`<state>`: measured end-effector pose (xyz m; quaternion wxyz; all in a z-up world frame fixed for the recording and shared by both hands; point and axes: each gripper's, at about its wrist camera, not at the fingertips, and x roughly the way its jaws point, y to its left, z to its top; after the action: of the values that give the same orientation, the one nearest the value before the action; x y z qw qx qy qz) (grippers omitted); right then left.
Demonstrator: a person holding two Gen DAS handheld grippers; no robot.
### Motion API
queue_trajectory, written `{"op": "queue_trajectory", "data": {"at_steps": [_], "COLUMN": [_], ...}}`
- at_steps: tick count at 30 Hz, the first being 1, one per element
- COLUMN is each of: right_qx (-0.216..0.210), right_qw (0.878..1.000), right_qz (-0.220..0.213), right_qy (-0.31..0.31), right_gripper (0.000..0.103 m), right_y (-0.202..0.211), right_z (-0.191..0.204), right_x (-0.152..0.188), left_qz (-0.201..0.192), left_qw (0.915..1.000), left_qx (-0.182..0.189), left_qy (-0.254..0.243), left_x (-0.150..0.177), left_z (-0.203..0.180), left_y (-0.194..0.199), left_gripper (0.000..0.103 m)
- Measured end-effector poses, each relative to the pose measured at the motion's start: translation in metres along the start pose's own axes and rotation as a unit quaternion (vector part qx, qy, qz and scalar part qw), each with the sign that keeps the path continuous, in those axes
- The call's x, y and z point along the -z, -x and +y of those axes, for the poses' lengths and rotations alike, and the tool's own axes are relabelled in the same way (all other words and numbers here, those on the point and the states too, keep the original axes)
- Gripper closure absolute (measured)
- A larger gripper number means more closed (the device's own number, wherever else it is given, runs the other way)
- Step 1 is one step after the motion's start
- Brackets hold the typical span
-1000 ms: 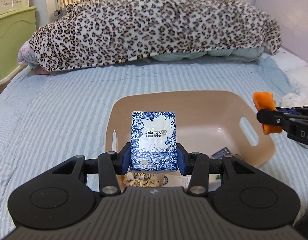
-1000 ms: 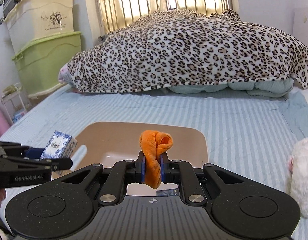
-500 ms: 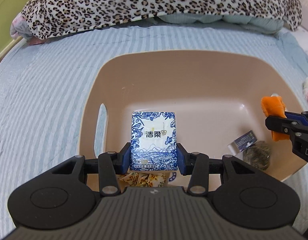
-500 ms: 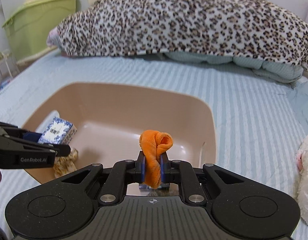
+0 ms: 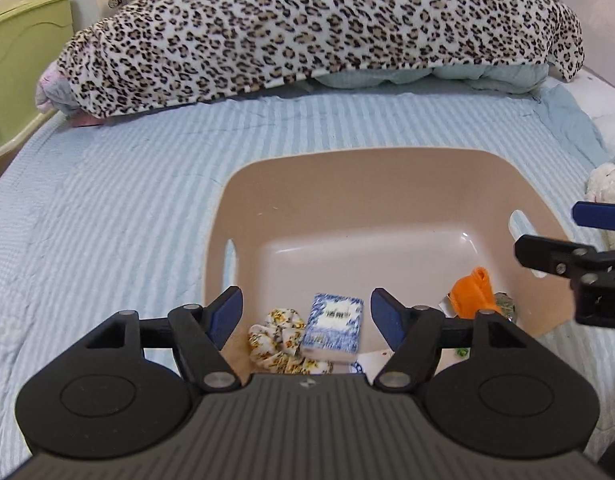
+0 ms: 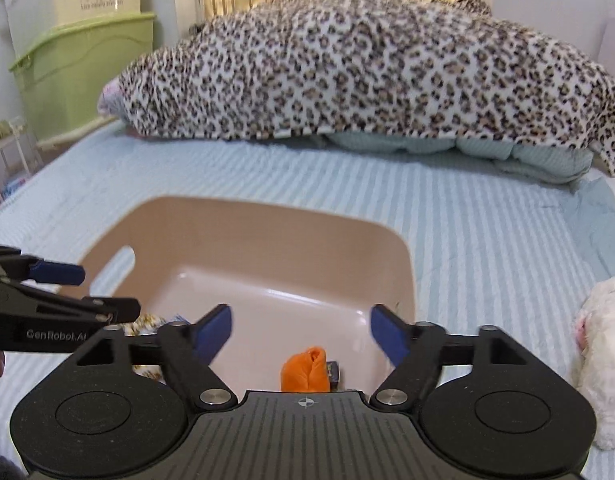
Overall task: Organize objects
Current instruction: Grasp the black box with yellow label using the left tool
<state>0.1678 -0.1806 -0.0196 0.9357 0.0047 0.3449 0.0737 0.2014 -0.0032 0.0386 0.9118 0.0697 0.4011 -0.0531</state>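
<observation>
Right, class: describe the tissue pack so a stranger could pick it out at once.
Find the tan basin on the striped bed. At its near edge, beside a floral scrunchie, lies the tissue pack. It alone is a flat rectangle printed in blue and white.

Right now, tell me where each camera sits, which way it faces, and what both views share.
Left wrist: rides the left tongs, open, facing the beige plastic basin; the right tongs show at right.
Right wrist: rides the right tongs, open, facing the basin; the left tongs show at left.
Shared: basin, orange cloth roll, leopard-print blanket.
</observation>
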Motion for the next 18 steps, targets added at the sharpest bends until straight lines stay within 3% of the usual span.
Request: {"op": "queue_trajectory", "data": {"at_steps": [3,9,18], "right_qx": [0.0,0.0,0.0], "right_qw": [1.0,1.0,1.0], "right_qz": [-0.011,-0.008,0.014], "right_qy": [-0.011,-0.01,-0.01], "right_gripper": [0.006,0.003,0.001], "right_y": [0.016,0.038,0.057], "right_z": [-0.002,0.0,0.002], "right_x": [0.0,0.012,0.045], "left_qz": [-0.004,-0.004,0.027], "left_qw": [1.0,0.9999,0.9995], "left_qx": [0.001,0.001,0.008], "left_qy": [-0.003,-0.014,-0.014], "left_x": [0.005,0.023,0.056], "left_z": [0.001,-0.001,-0.002], "left_y": [0.015,0.039,0.046], "left_gripper": [0.028,0.018,0.018]}}
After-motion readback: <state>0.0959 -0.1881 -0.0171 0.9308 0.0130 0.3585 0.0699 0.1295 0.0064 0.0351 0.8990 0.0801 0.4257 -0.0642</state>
